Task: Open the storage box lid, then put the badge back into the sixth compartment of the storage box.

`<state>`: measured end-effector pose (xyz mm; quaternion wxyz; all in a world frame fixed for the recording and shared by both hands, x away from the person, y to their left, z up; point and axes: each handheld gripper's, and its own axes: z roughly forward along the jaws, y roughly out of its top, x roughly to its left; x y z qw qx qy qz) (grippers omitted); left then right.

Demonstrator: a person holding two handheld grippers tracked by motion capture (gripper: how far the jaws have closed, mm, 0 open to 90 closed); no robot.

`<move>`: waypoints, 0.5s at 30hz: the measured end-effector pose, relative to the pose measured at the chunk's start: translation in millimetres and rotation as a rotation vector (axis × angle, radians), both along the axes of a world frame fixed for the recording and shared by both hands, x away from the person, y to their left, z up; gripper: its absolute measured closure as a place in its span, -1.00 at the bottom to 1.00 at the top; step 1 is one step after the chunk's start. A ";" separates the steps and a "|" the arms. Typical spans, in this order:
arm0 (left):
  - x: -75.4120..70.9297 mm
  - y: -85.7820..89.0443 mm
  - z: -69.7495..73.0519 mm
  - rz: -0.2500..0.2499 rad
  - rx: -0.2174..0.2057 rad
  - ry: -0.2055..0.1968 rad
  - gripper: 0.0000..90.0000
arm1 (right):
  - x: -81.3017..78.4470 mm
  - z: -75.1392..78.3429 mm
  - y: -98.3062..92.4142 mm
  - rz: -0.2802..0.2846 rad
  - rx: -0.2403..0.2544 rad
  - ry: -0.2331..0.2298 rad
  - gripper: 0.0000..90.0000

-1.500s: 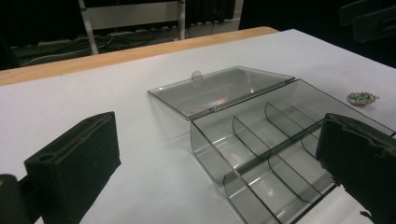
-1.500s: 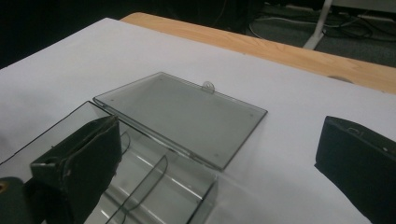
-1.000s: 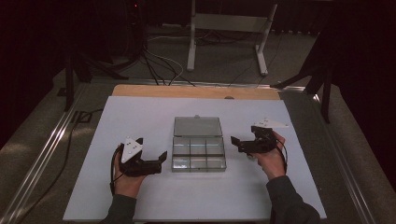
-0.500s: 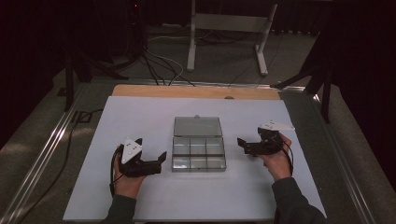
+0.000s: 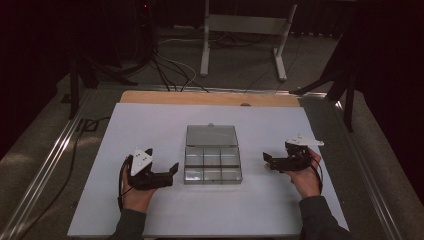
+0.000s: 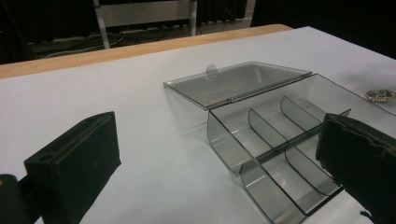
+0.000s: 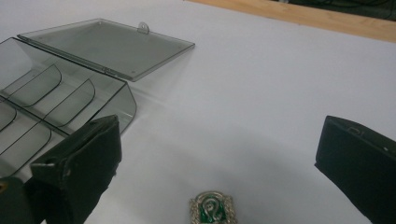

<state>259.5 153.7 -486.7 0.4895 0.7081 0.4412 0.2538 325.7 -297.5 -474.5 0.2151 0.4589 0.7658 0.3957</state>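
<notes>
Jaws on your right gripper stand spread wide with nothing between them, at the right of the high view. A small green and silver badge lies on the white table at the bottom centre of the right gripper view (just ahead of those jaws). Your left gripper is spread too, just left of the clear box, whose lid lies flat open.

Black tongs, grey three-cornered plates, dark sleeves.
</notes>
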 end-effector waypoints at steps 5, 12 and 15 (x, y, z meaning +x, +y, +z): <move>-0.7 -0.1 0.0 -0.001 0.000 -0.007 -0.97 | -5.6 -2.7 -4.6 -0.018 -0.016 -0.012 -0.99; -0.6 -1.1 0.0 0.003 0.004 -0.006 -0.97 | -5.7 -8.6 -8.0 -0.027 -0.037 0.012 -0.99; -0.7 -0.9 -0.4 0.002 0.005 -0.004 -0.97 | -4.2 -11.1 -7.0 -0.024 -0.055 0.031 -0.99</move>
